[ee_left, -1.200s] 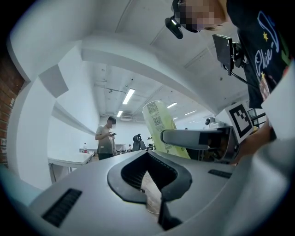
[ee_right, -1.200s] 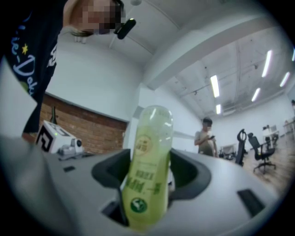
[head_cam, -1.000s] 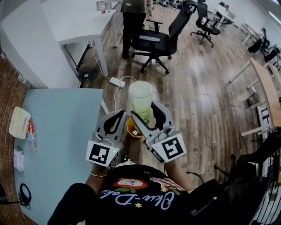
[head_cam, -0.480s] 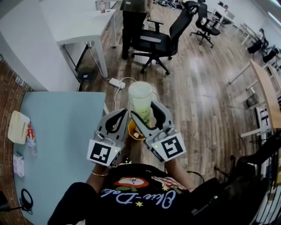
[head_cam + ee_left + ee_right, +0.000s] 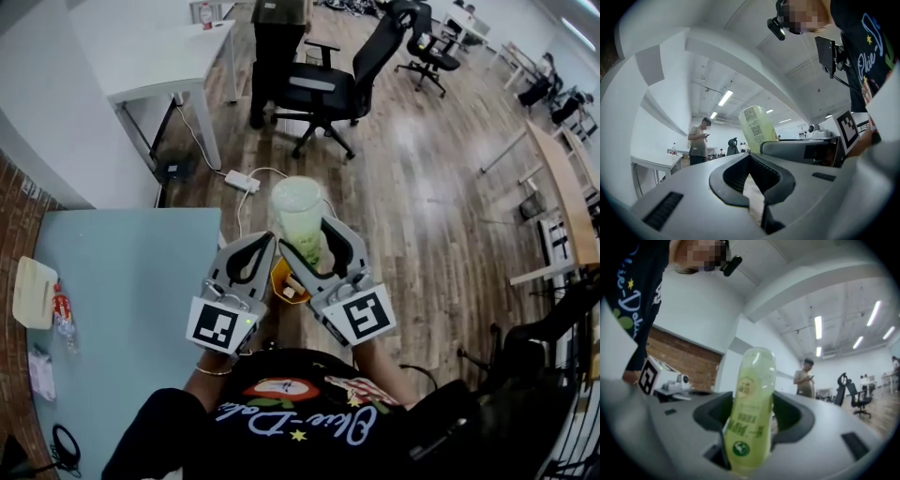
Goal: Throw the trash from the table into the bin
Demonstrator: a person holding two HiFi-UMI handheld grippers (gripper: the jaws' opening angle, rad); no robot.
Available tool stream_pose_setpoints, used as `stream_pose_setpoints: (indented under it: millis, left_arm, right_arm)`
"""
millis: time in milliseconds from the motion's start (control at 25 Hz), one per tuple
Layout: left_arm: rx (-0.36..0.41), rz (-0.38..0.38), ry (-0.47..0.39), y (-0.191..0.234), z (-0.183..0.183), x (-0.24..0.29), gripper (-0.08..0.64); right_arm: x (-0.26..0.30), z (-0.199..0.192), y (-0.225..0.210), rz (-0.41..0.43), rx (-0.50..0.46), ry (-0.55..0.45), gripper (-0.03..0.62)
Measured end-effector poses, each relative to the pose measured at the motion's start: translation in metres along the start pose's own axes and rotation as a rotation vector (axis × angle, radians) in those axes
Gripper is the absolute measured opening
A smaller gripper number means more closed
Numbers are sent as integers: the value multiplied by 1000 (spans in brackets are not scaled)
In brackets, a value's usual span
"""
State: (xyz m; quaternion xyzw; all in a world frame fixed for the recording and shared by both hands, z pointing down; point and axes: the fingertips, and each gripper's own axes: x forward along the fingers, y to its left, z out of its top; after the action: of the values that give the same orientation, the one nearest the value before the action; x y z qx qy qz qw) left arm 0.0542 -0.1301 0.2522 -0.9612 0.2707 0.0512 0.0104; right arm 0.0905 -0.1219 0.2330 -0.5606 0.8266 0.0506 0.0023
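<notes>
My right gripper [image 5: 309, 236] is shut on a pale green plastic bottle [image 5: 298, 202], which stands upright between its jaws; in the right gripper view the bottle [image 5: 752, 394] fills the gap of that gripper [image 5: 750, 416]. Just to its left is my left gripper [image 5: 264, 244], shut with its tips together and nothing in it; its own view shows the closed jaws of the gripper [image 5: 759, 206] and the bottle [image 5: 757, 124] beyond. A small yellow bin [image 5: 277, 278] sits on the floor right under both grippers, partly hidden by them, with something white inside.
The light blue table [image 5: 141, 300] lies at the left; along its left edge are a white tray-like piece [image 5: 28, 291], a small bottle [image 5: 63, 312] and a wrapper [image 5: 42, 372]. A black office chair [image 5: 323, 89], a standing person [image 5: 272, 37] and a white power strip [image 5: 242, 180] are ahead.
The view has drifted: the table's things slid down and left in the picture. Both grippers keep their pose over the yellow bin, the right one still holding the bottle.
</notes>
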Motion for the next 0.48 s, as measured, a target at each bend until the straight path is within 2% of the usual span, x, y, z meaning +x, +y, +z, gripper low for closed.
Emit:
stream_pose_setpoints:
  millis: [280, 480]
  left_arm:
    - [-32, -43, 25, -4, -11, 7, 11]
    - [-41, -22, 43, -2, -16, 14, 11]
  right_arm:
    - [-3, -11, -8, -41, 28, -9, 270]
    - [-5, -19, -29, -67, 38, 6, 270]
